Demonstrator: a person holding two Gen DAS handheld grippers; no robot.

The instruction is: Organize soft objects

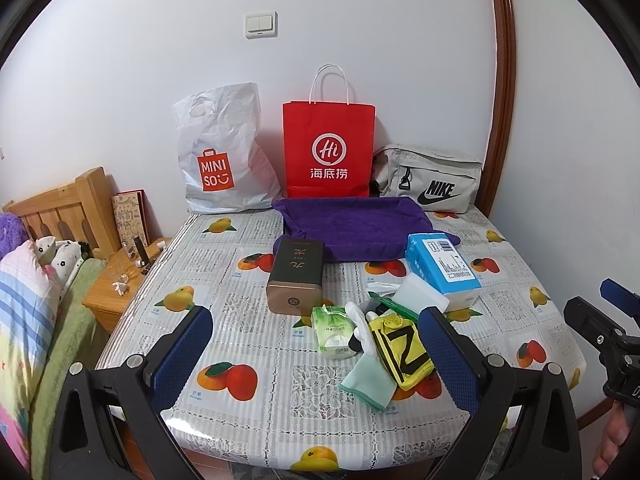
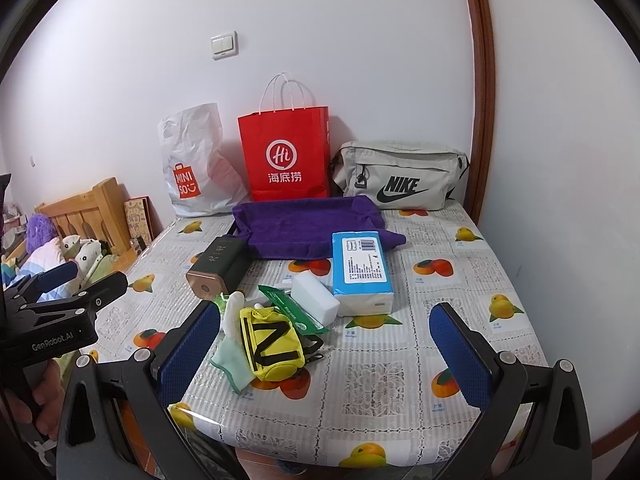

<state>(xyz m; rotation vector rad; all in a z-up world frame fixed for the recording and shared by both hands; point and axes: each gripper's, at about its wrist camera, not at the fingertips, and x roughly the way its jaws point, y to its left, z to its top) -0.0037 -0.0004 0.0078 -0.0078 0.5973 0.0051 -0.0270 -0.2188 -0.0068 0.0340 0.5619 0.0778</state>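
Observation:
Soft things lie in a heap at the table's middle: a yellow pouch (image 1: 402,350) (image 2: 276,346) with a black N, a mint cloth (image 1: 368,384) (image 2: 234,360), a green tissue pack (image 1: 334,330) and a blue tissue pack (image 1: 442,266) (image 2: 360,268). Behind them a purple towel (image 1: 356,226) (image 2: 308,228) is spread out. My left gripper (image 1: 318,354) hangs open over the near edge, just short of the heap. My right gripper (image 2: 326,356) is open too, with the pouch beside its left finger. Nothing is held.
A brown tin (image 1: 296,276) and a white block (image 1: 418,292) sit by the heap. Against the wall stand a white Miniso bag (image 1: 224,152), a red paper bag (image 1: 328,148) and a grey Nike bag (image 1: 432,180). A bed and nightstand (image 1: 116,292) are on the left.

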